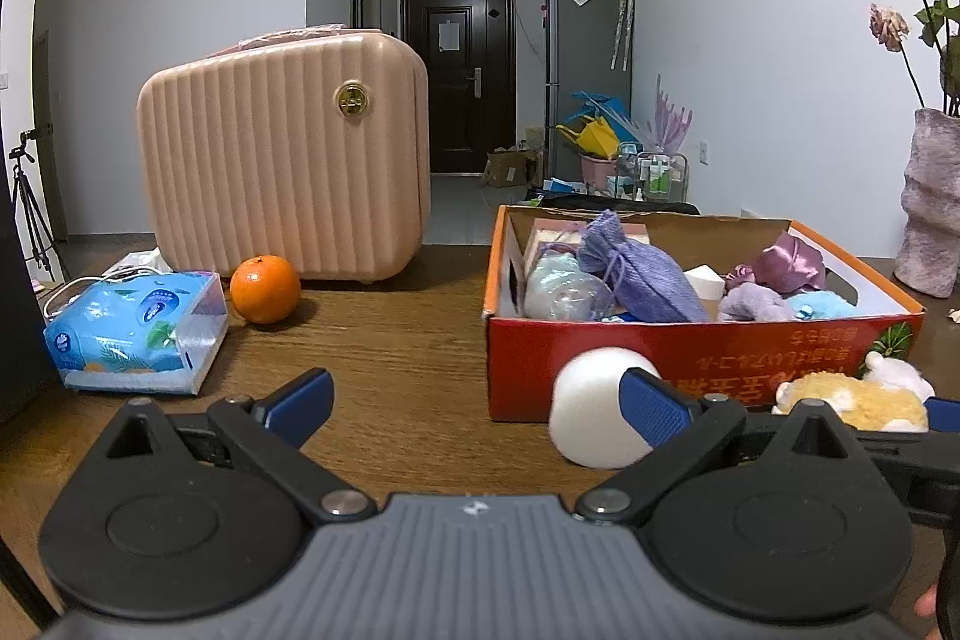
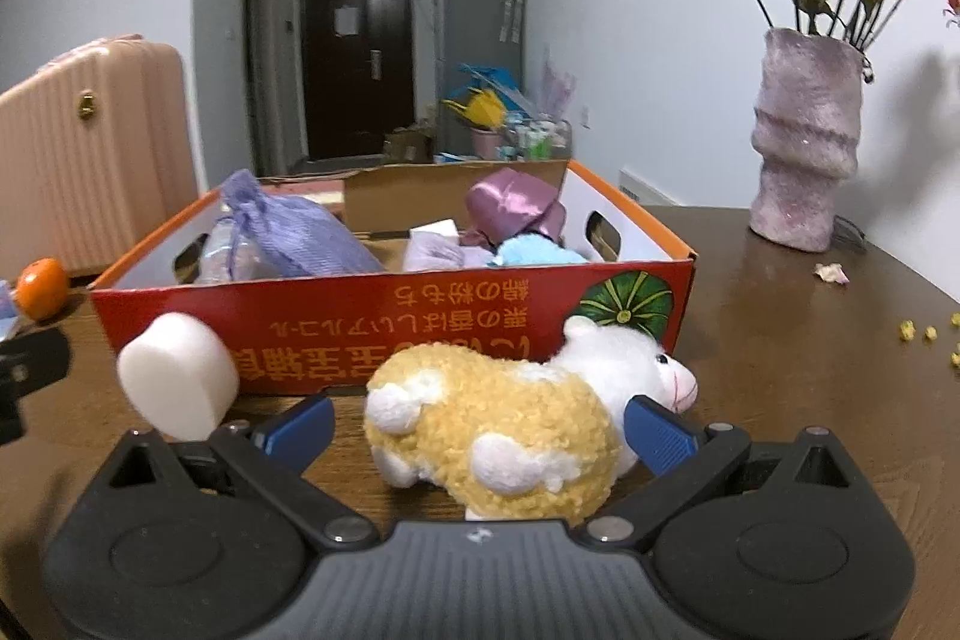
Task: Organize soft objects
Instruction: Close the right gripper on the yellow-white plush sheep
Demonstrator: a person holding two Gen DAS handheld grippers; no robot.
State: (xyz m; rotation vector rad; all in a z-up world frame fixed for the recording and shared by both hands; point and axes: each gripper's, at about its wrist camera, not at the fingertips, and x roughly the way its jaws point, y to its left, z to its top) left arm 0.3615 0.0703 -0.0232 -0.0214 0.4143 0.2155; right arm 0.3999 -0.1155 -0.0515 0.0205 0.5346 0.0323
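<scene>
A red cardboard box [image 1: 690,358] [image 2: 390,316] stands on the wooden table and holds a purple knitted pouch [image 1: 636,268] [image 2: 288,232], a satin purple pouch [image 2: 516,208], a blue plush [image 2: 534,253] and other soft items. In front of it lie a white sponge [image 1: 591,412] [image 2: 177,379] and a yellow-and-white plush sheep [image 2: 498,430] [image 1: 852,397]. My left gripper [image 1: 477,406] is open, its right finger just in front of the sponge. My right gripper [image 2: 480,430] is open, with the sheep lying between its fingers.
An orange [image 1: 265,289], a blue tissue pack [image 1: 132,334] and a pink ribbed case [image 1: 282,160] sit at the left. A purple vase [image 2: 804,142] of dried roses stands at the right, with petals and crumbs [image 2: 831,273] near it.
</scene>
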